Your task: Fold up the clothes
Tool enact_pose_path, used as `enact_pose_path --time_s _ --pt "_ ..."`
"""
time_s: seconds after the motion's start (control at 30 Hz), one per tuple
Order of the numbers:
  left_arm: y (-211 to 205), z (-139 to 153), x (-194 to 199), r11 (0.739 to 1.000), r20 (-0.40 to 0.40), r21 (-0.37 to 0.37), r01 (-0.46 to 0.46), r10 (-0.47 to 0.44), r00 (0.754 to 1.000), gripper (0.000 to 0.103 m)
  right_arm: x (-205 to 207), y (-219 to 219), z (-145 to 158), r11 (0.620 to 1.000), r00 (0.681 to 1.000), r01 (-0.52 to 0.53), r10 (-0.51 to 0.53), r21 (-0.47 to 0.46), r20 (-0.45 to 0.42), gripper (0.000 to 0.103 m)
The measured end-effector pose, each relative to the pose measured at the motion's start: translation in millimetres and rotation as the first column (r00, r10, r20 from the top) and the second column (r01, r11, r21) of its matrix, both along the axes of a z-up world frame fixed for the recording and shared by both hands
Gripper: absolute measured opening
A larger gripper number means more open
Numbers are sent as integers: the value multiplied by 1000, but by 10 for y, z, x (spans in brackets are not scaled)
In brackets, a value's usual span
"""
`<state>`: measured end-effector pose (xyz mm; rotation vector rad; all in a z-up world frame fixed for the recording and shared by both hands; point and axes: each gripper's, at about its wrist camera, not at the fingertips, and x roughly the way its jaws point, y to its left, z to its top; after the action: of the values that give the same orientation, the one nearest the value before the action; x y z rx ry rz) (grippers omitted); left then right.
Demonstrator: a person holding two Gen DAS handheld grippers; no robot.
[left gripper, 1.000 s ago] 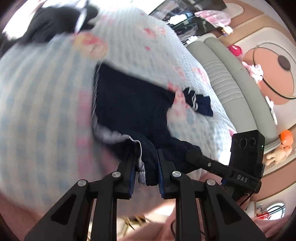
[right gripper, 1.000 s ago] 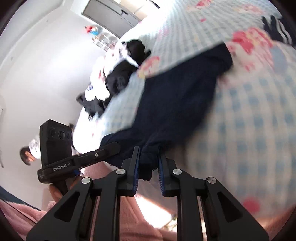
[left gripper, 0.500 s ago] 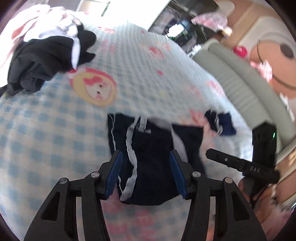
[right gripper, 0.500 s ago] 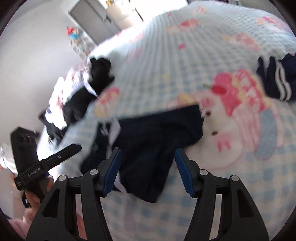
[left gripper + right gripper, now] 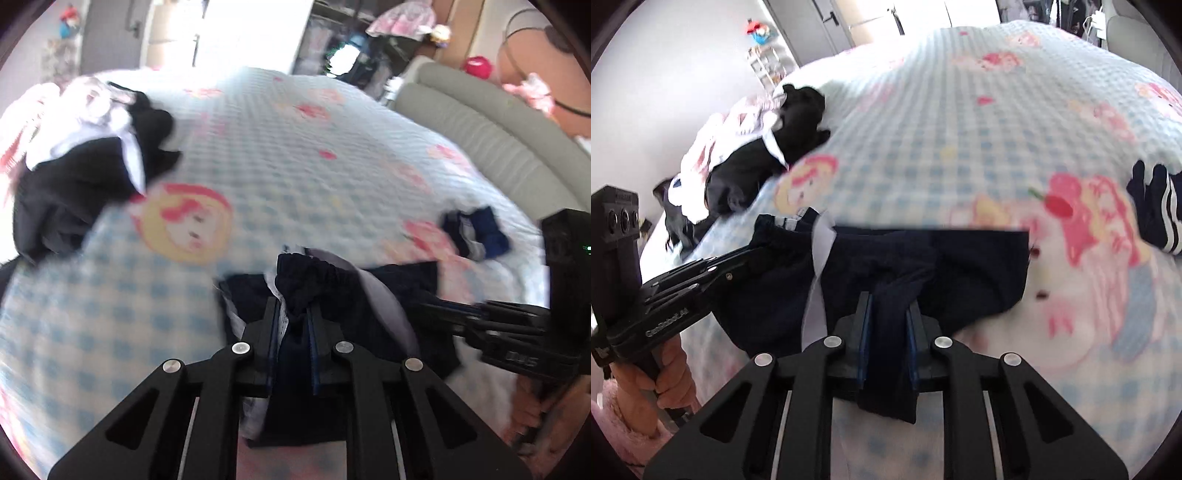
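So both grippers are clamped on the same navy shorts [image 5: 923, 266], which lie bunched on the checked bed cover [image 5: 960, 147]. The left gripper [image 5: 293, 325] has its fingers pinched shut on the gathered waistband, and the right gripper [image 5: 888, 317] is closed on a fold of the dark fabric. A white stripe [image 5: 822, 251] runs down the shorts. A pile of black and white clothes [image 5: 85, 162] sits near the bed's far edge, and a small navy striped garment [image 5: 476, 236] lies well apart.
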<state>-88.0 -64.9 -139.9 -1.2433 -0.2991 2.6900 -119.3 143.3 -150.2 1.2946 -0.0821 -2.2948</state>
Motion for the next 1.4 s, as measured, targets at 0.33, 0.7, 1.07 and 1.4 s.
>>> enact_pose_path --time_s 0.33,0.7,1.07,1.4 --pt "-456 -77 577 955 93 288 -65 40 995 68 128 333 -35 995 995 68 -62 -79 72 52" --pt "-219 21 751 958 89 285 -35 10 996 17 418 156 0 998 999 22 -20 -53 43 11" --pt "-189 -409 1455 957 280 257 -136 61 958 34 1248 558 -396 992 970 110 -96 -54 224 16" --pt "619 -27 1345 998 66 -66 17 -13 998 49 1220 32 -138 997 998 36 -40 74 45 27"
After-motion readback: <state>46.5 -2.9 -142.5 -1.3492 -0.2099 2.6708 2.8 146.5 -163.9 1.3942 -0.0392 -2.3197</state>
